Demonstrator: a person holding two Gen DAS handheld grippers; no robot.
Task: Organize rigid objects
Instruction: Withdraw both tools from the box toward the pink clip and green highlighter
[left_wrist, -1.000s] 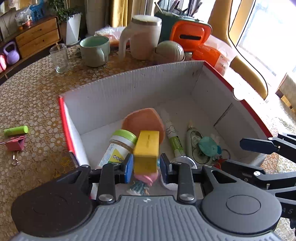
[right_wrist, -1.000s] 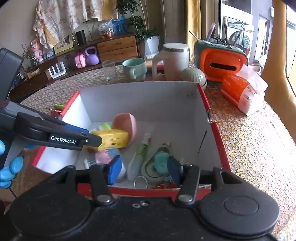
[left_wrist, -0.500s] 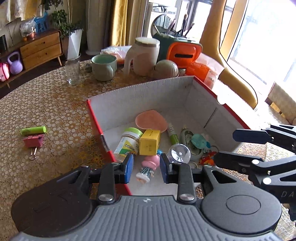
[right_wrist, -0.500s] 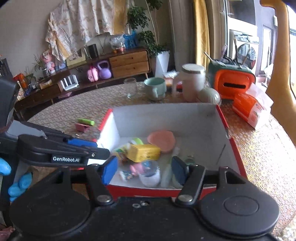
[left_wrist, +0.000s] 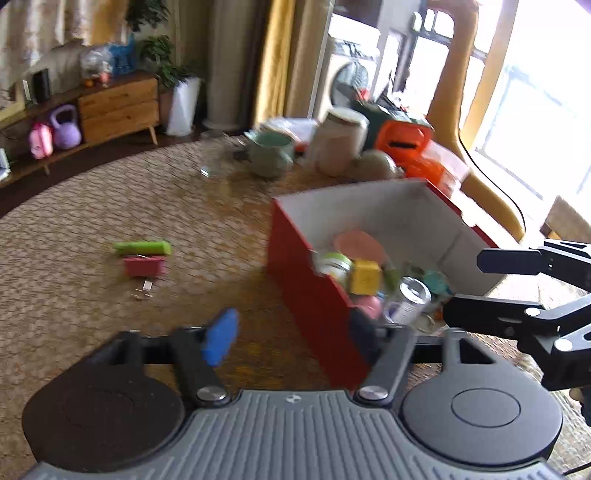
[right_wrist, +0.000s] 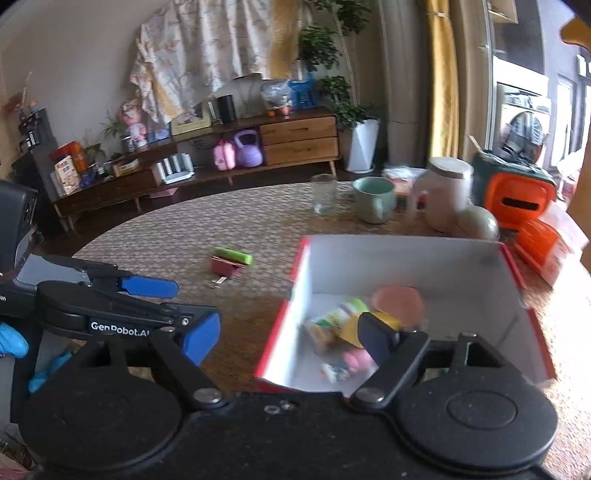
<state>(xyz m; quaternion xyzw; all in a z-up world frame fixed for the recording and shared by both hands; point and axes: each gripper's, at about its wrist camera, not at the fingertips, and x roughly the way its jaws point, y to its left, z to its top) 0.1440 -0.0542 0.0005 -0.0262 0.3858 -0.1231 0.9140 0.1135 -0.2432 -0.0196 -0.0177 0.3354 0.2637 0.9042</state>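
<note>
A red cardboard box (left_wrist: 306, 295) with white inner walls (right_wrist: 406, 266) holds a yellow carton (left_wrist: 364, 277), a pink disc (left_wrist: 360, 245), a green-lidded jar (left_wrist: 332, 264), a shiny can-like thing (left_wrist: 408, 299) and a pink figure (left_wrist: 365, 306). On the table left of it lie a green marker (left_wrist: 142, 247) and a pink binder clip (left_wrist: 144, 266). My left gripper (left_wrist: 291, 332) hangs before the box's near corner, jaws opening, nothing between them. My right gripper (right_wrist: 288, 338) hovers over the box's near left corner, jaws opening, also empty.
At the table's far side stand a green mug (left_wrist: 271, 153), a beige pitcher (left_wrist: 340, 146), a drinking glass (right_wrist: 324, 194), an orange tissue holder (left_wrist: 404, 142) and an orange pack (right_wrist: 543, 247). A patterned cloth covers the round table. A wooden sideboard (right_wrist: 295, 140) stands beyond it.
Both grippers have pulled back and up from the box and swung left. The yellow carton that was between the left pads now lies in the box. Both pairs of jaws stand wider.
</note>
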